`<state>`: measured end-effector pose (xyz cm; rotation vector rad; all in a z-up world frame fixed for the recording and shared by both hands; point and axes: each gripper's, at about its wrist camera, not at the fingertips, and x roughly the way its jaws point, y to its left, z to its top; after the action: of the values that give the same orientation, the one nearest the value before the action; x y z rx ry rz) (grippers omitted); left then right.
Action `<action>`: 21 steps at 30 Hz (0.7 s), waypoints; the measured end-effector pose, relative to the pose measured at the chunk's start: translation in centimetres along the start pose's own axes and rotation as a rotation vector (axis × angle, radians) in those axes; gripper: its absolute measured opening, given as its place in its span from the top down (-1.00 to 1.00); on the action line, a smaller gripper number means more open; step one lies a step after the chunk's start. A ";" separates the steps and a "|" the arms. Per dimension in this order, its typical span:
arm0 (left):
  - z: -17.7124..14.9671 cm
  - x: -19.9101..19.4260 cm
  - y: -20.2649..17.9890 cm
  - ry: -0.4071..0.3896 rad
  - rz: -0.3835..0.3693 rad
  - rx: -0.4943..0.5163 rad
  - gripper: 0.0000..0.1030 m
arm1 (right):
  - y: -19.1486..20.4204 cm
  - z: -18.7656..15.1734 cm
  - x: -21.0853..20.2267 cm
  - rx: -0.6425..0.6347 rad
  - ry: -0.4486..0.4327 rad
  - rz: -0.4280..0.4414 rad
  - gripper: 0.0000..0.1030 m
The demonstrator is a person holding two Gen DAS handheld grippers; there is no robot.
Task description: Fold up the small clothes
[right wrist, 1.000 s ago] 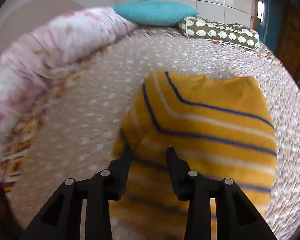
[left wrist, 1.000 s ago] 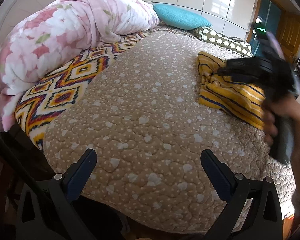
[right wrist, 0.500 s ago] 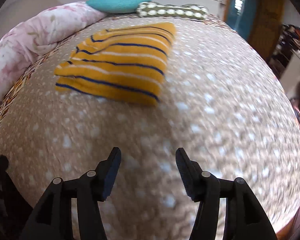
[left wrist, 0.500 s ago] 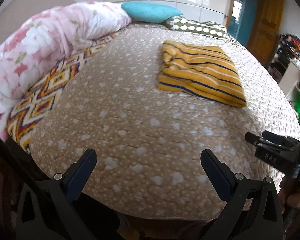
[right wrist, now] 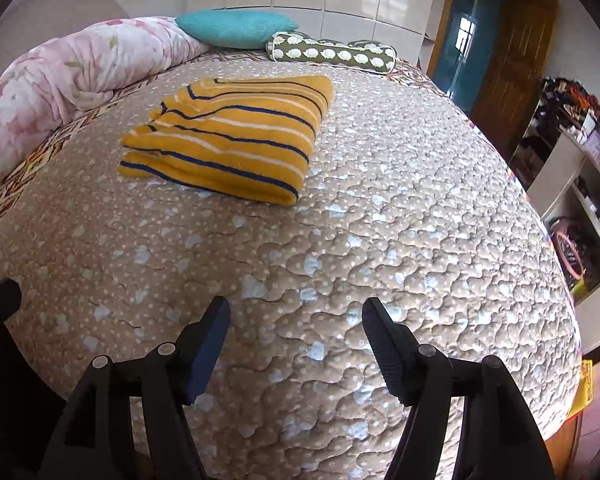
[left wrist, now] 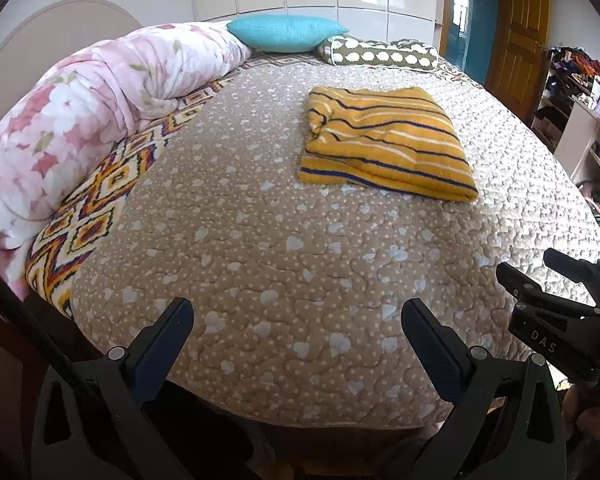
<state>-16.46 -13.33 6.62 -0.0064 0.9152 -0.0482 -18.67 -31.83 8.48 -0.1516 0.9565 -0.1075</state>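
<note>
- The yellow striped garment [left wrist: 384, 140] lies folded in a flat rectangle on the far half of the bed cover [left wrist: 260, 240], well apart from both tools; nothing touches it.
- The left gripper [left wrist: 296, 320] hangs over the near edge of the bed, jaws spread wide, nothing between them.
- The right gripper [right wrist: 296, 320] is also empty over bare cover; its jaws have just been opening and now stand apart.
- In the left view the right gripper shows only in part at the right edge, its rear cut off by the frame.
- The garment's inner folds and underside are hidden; only its top layer and 2 edges show.
- A pink floral quilt [left wrist: 80, 120] runs along the left side, partly cut off, with a teal pillow [left wrist: 284, 34] behind.
- The cluttered shelves [right wrist: 580, 152] at right are too small to make out.
</note>
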 end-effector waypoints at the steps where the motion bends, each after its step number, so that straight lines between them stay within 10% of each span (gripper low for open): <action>1: 0.0 0.1 0.0 0.005 -0.001 -0.002 -1.00 | 0.2 0.0 0.1 -0.005 0.002 -0.001 -0.42; 21: -0.2 2.8 2.0 0.076 -0.020 -0.077 -1.00 | 2.2 -1.2 0.8 -0.036 0.047 0.021 -0.45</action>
<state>-14.87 -11.44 4.25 -0.0859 0.9931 -0.0318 -19.19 -29.87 6.79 -0.1733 1.0075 -0.0749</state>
